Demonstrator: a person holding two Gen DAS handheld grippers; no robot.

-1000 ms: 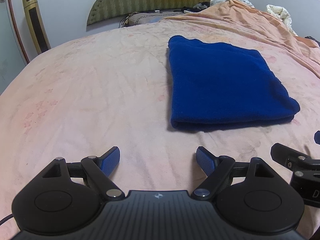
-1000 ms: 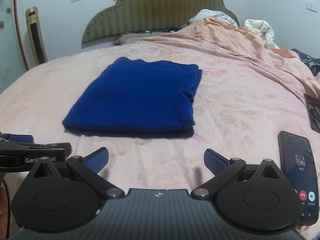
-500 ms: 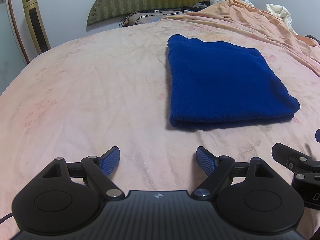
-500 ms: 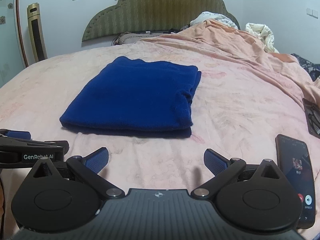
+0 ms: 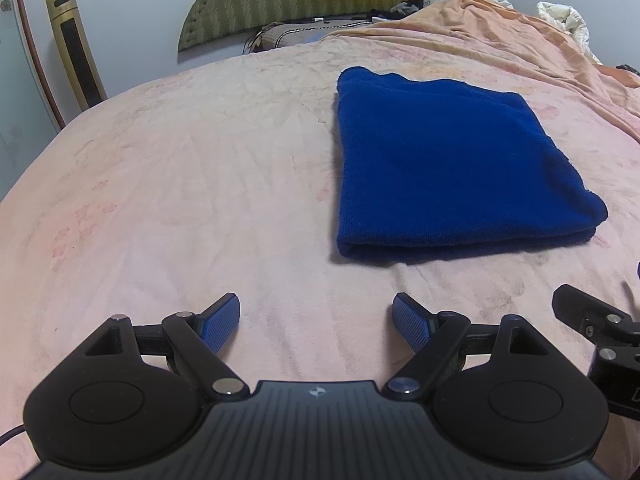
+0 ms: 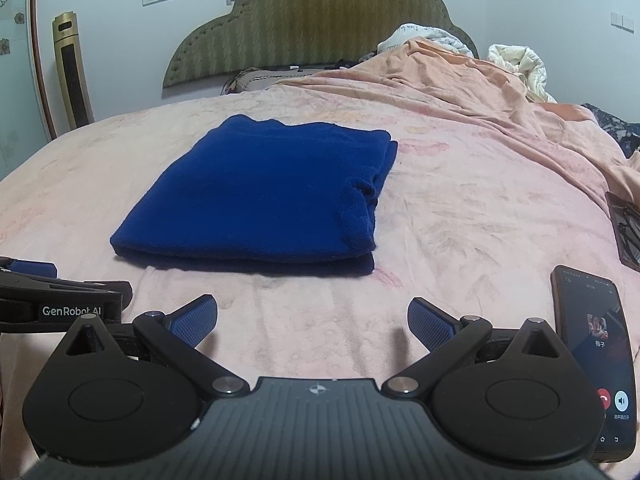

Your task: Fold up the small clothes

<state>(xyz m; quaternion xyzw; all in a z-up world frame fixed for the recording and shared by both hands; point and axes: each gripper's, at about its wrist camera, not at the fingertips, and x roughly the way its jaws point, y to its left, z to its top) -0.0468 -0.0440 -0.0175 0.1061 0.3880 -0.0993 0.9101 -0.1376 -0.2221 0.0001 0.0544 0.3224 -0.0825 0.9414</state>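
Observation:
A dark blue knitted garment [image 5: 448, 160] lies folded into a neat rectangle on the pink bed sheet [image 5: 200, 184]; it also shows in the right wrist view [image 6: 264, 196]. My left gripper [image 5: 316, 320] is open and empty, hovering over the sheet in front of and left of the garment. My right gripper [image 6: 312, 324] is open and empty, just in front of the garment's near folded edge. Neither gripper touches the cloth. Each gripper's body shows at the edge of the other's view.
A phone [image 6: 596, 360] with a lit call screen lies on the sheet at the right. A dark flat object [image 6: 626, 228] sits at the far right edge. A bunched orange blanket [image 6: 460, 76], white bedding and the green headboard [image 6: 312, 20] are at the back.
Both grippers have shifted slightly, the right one rising a little; the garment has not moved. Both stay open.

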